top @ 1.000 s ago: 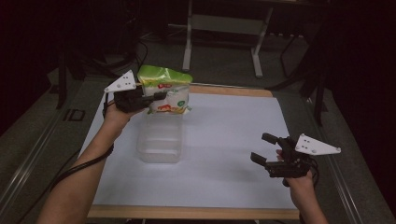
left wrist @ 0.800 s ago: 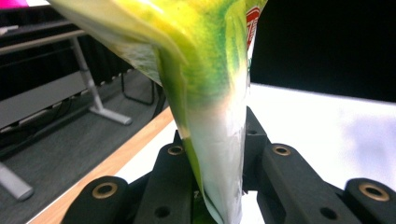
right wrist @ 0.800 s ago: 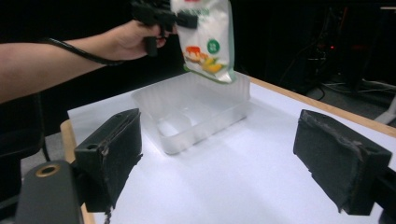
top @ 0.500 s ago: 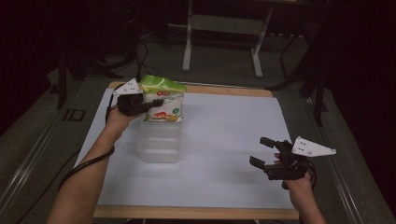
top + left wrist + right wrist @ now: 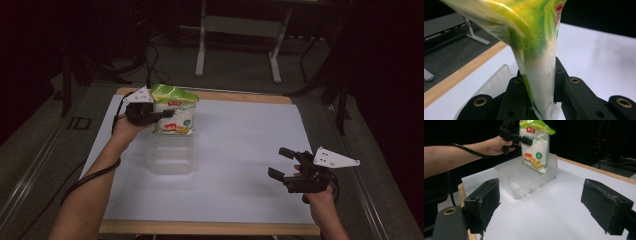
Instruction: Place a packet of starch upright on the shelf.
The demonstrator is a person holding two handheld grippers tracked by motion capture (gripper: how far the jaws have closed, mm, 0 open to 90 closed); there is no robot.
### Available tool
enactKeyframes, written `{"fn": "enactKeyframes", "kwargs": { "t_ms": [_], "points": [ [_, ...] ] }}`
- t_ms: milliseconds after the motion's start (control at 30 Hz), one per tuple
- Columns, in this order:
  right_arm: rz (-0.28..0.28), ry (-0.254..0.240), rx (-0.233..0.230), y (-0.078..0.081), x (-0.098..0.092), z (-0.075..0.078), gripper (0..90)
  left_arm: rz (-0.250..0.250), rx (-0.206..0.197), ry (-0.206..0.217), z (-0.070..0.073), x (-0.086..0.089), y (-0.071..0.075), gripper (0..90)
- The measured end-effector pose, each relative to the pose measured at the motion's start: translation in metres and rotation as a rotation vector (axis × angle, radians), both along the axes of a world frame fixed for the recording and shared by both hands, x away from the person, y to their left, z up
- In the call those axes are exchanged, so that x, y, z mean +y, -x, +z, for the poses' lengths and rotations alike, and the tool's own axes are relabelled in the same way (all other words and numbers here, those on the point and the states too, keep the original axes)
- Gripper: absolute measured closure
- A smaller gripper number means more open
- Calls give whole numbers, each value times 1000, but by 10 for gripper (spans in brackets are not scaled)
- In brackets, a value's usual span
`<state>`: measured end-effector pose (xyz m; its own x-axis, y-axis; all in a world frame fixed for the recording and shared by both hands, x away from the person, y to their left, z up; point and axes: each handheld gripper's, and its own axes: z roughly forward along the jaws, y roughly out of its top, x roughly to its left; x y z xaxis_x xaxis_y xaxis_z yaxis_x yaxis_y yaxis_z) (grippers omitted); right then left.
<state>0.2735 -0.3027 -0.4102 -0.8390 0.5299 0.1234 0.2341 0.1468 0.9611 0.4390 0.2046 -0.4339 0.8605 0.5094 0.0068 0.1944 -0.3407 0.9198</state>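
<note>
A glossy plastic snack bag [image 5: 173,113], green across its crimped top and white below with a red logo and printed food pictures, hangs in the upper left of the high view. The left gripper [image 5: 159,115] is clenched on it: in the left gripper view the two matte black jaws, studded with brass-ringed screw holes, pinch the smooth, creased film of the bag [image 5: 534,50] between them. The bag's lower edge sits over the far end of a clear container [image 5: 170,153], a frosted, rounded-corner rectangular plastic tub standing open on the white table cover [image 5: 240,140]. In the right gripper view the bag's [image 5: 535,147] bottom hangs just above the tub's [image 5: 524,181] far wall; whether it touches the rim I cannot tell. A pale wooden edge [image 5: 210,228] frames the flat white sheet.

The right gripper [image 5: 283,163], lower right of the high view, is released, its worn, rough-edged black pads wide apart over bare white cover.

Compared with half a second earlier, the bag sits slightly further right and lower, closer over the tub, while the right gripper has barely shifted.
</note>
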Motion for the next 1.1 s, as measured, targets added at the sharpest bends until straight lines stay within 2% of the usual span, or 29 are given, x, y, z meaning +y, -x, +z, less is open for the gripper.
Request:
{"fn": "enactKeyframes", "kwargs": {
  "t_ms": [67, 233, 333, 467, 567, 667, 800, 933, 1000, 1100],
  "points": [
    [0, -3, -3, 0, 0, 0, 154, 2, 3, -4, 0, -1, 0, 796],
    [6, 6, -1, 0, 3, -1, 154, 18, 42, -7, -5, -2, -3, 796],
    [5, 5, 2, -1, 3, -2, 154, 8, 34, -52, -8, -8, -2, 795],
    [8, 2, 6, -1, 3, -3, 154, -4, 45, -96, -16, -15, -2, 795],
    [8, 7, 10, -1, 3, -4, 154, 4, 61, -74, -19, -13, -3, 794],
    [7, 2, 11, -1, 2, -5, 154, 11, 54, -62, -24, -9, -3, 787],
    [7, 4, 16, -2, 3, -6, 154, 12, 82, -19, -32, -2, -3, 787],
    [10, 7, 15, -2, 4, -6, 154, 4, 79, -6, -39, 3, -3, 782],
    [12, 10, 17, -2, 4, -7, 154, 4, 78, -14, -48, 7, -2, 772],
    [12, 10, 20, -2, 5, -8, 154, 10, 89, 19, -52, 10, -2, 768]
  ]
}}
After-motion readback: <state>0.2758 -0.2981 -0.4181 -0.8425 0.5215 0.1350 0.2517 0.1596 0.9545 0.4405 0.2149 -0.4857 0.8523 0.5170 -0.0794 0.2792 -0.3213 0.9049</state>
